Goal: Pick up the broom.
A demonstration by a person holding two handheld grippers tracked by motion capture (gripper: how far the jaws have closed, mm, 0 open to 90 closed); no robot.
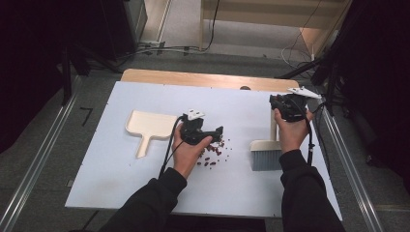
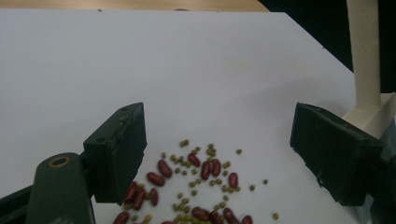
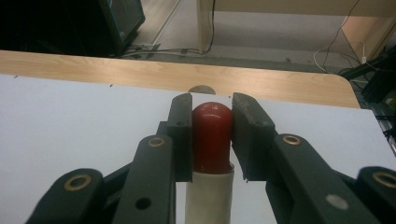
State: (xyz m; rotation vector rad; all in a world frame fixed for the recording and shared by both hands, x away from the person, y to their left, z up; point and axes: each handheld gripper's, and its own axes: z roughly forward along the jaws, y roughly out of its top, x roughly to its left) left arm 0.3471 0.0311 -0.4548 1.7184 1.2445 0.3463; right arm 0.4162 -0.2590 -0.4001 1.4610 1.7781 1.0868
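Cables (image 1: 193,48) trail across grey floor (image 1: 232,63) beyond the table.

From above, the right gripper (image 1: 289,107) and the hand on it cover the brush (image 1: 266,153) handle's top end. The beans (image 1: 215,153) at six o'clock of the left gripper (image 1: 208,135) are too small to sort there. In the left gripper view the bean pile (image 2: 196,186) runs off the bottom edge.

On the surface (image 1: 145,183): dustpan (image 1: 150,126) at left, scattered beans (image 1: 215,152) at centre, brush (image 1: 267,152) at right, well apart from the dustpan.
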